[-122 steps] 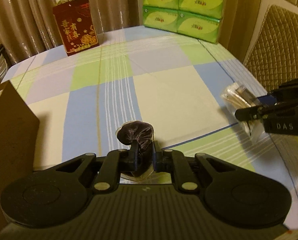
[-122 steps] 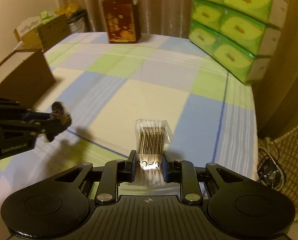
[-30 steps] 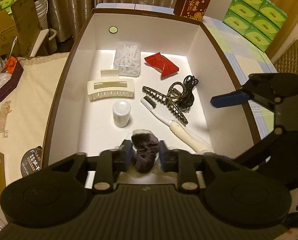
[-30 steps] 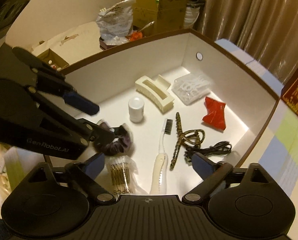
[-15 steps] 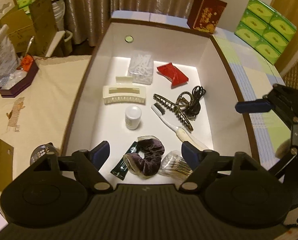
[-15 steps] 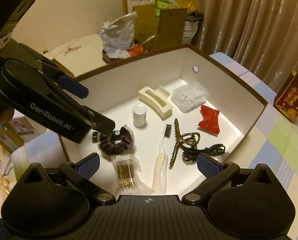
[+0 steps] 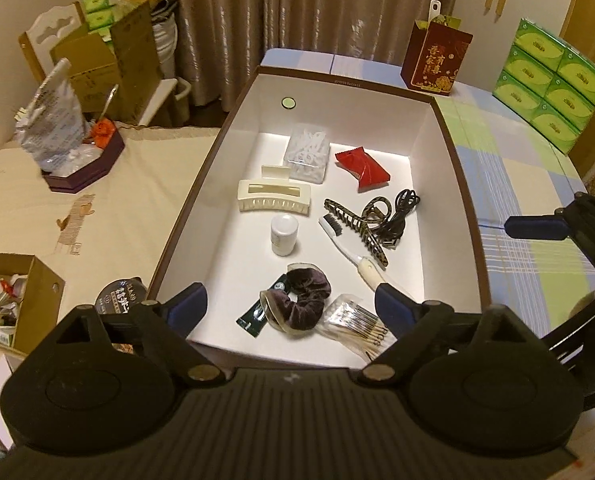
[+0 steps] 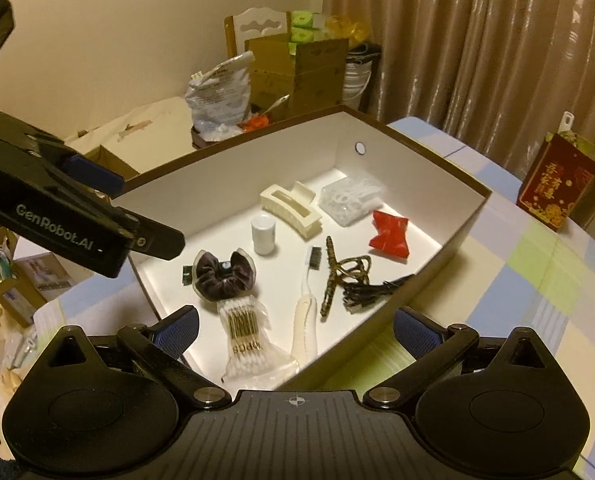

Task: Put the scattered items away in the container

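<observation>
Risk is small: both the left gripper (image 7: 291, 306), jaws opening, and the right gripper (image 8: 295, 330) are empty above the white brown-rimmed cardboard box (image 7: 473, 240); lowering could snag the dark velvet scrunchie (image 7: 297, 306).

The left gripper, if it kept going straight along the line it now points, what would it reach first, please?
Most likely the dark scrunchie on the floor of the box: it lies almost centred between the fingers of the left gripper, whose jaws are opening with nothing between them. Depth is unclear, so the cotton swab packet beside it could be touched instead.
</observation>
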`<action>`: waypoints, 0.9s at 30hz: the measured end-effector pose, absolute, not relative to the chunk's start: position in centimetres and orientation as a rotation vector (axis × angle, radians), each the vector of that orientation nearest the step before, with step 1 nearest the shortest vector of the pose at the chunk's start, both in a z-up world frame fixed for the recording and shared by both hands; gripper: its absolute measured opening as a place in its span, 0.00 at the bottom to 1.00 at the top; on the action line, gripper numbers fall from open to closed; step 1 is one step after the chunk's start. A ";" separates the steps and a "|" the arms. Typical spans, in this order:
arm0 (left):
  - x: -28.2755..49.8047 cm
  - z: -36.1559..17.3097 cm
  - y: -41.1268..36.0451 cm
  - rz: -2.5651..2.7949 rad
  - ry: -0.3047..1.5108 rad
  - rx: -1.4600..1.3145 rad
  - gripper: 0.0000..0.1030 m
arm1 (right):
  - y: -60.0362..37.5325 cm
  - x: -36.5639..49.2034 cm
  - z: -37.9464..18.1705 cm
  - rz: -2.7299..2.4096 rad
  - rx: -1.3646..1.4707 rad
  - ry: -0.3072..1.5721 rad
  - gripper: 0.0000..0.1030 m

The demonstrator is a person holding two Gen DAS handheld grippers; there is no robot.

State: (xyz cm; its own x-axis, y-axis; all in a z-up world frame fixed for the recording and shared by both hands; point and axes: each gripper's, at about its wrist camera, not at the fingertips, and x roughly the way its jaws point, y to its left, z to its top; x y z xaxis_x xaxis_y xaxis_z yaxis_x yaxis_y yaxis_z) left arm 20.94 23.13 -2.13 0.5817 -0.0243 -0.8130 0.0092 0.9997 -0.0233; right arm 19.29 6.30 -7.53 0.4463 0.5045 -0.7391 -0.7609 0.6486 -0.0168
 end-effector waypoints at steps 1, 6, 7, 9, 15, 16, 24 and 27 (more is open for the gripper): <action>20.5 -1.9 22.8 -0.009 0.944 -0.018 0.86 | 6.0 19.1 -7.4 0.804 -0.373 0.768 0.98; 18.8 -1.3 21.3 0.026 0.915 -0.001 0.88 | 4.3 18.2 -7.1 0.803 -0.364 0.762 0.98; 18.5 -1.2 21.0 0.034 0.911 0.000 0.90 | 3.9 18.0 -7.1 0.803 -0.364 0.762 0.98; 17.9 -0.9 20.5 0.054 0.900 0.001 0.90 | 3.3 17.7 -7.0 0.804 -0.365 0.762 0.98; 16.2 -0.3 18.4 0.092 0.870 -0.004 0.94 | 0.9 16.9 -6.5 0.797 -0.358 0.760 0.98; 15.9 -0.1 18.0 0.099 0.862 0.000 0.94 | 0.5 16.8 -6.5 0.796 -0.352 0.759 0.98; 13.7 0.8 14.6 0.131 0.830 0.012 0.97 | -2.5 16.3 -5.9 0.784 -0.310 0.770 0.98; 13.1 1.1 13.6 0.155 0.829 0.006 0.97 | -3.5 16.1 -5.7 0.788 -0.301 0.774 0.98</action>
